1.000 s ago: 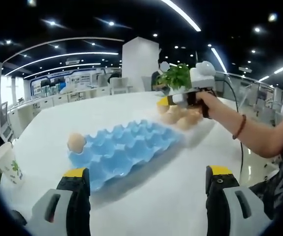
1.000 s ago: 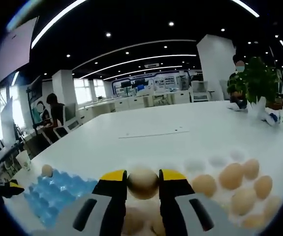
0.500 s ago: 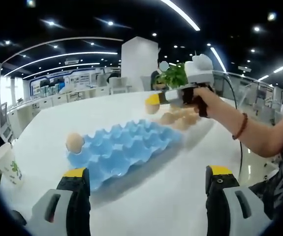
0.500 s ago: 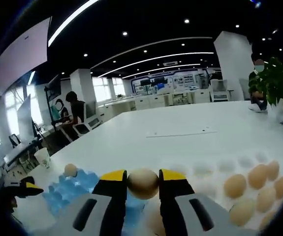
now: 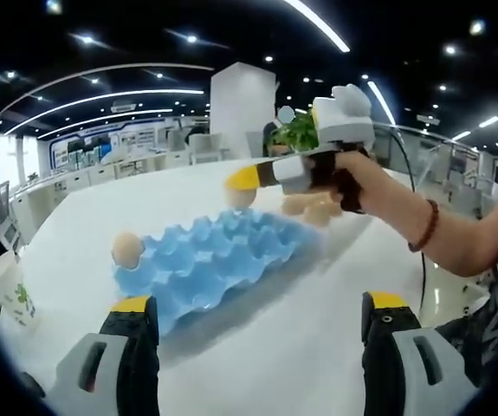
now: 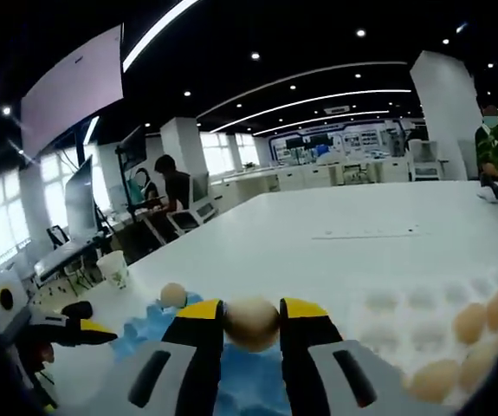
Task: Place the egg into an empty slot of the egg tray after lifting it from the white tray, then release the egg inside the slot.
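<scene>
1. Yellow-tipped fingers (image 6: 202, 310) of the right gripper (image 6: 250, 322) are pinching a tan egg (image 6: 251, 322) between them, one tip pressed to each side, and the egg is off the desk.
2. From the left gripper view, that right gripper (image 5: 242, 184) hangs over the far edge of the blue moulded egg tray (image 5: 210, 263), held in a person's hand (image 5: 358, 179) with a bead bracelet (image 5: 421, 232) on the wrist.
3. Down in the right gripper view, the blue tray shows just beneath and to the left of the held egg.
4. One brown egg (image 5: 127, 250) already sits in a corner slot at the tray's left end; the other slots in sight look bare.
5. Over on the right, the white tray (image 6: 409, 299) carries a cluster of tan eggs (image 6: 468, 322) at its right side.
6. The left gripper (image 5: 261, 322) hovers above the white desk (image 5: 283, 338), fingers spread wide, nothing between them, well short of the blue tray.
7. A white paper cup (image 5: 10, 289) stands near the desk's left edge.
</scene>
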`<state>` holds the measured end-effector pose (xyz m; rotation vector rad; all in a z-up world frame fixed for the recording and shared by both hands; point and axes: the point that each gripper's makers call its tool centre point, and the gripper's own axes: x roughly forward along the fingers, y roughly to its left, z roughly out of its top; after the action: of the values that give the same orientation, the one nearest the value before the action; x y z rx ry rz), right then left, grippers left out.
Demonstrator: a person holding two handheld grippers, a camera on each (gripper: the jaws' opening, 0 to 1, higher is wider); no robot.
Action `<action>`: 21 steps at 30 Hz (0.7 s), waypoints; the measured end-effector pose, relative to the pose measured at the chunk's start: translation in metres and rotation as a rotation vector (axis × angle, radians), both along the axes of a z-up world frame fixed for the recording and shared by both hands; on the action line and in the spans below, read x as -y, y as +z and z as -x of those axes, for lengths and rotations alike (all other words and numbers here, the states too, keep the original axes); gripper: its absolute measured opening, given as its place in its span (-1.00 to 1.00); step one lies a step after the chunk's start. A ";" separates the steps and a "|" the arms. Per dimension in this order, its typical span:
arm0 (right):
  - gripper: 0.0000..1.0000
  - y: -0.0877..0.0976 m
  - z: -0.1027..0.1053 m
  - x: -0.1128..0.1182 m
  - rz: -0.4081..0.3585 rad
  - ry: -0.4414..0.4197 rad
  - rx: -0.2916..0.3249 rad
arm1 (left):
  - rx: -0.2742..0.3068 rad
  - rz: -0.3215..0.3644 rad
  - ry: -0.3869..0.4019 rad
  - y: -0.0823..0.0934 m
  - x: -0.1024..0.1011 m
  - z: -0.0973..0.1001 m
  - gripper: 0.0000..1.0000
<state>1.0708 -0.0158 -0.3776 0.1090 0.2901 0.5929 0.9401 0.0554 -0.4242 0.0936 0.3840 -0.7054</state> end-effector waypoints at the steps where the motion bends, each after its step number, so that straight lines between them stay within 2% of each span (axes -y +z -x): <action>1: -0.48 -0.001 0.002 -0.007 0.015 0.027 0.006 | -0.001 -0.003 0.002 0.000 -0.001 0.000 0.99; 4: -0.48 -0.002 0.007 -0.021 0.032 0.070 0.016 | -0.005 -0.010 0.004 -0.002 -0.002 -0.001 0.99; 10: -0.48 -0.007 0.008 -0.037 0.064 0.099 0.018 | -0.006 -0.002 0.007 -0.003 -0.003 -0.002 1.00; 21: -0.48 -0.009 0.005 -0.053 0.040 0.141 0.018 | -0.011 -0.005 -0.001 -0.005 0.000 -0.002 1.00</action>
<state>1.0654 0.0377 -0.3864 0.0448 0.2934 0.7272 0.9417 0.0556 -0.4289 0.0941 0.3964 -0.7060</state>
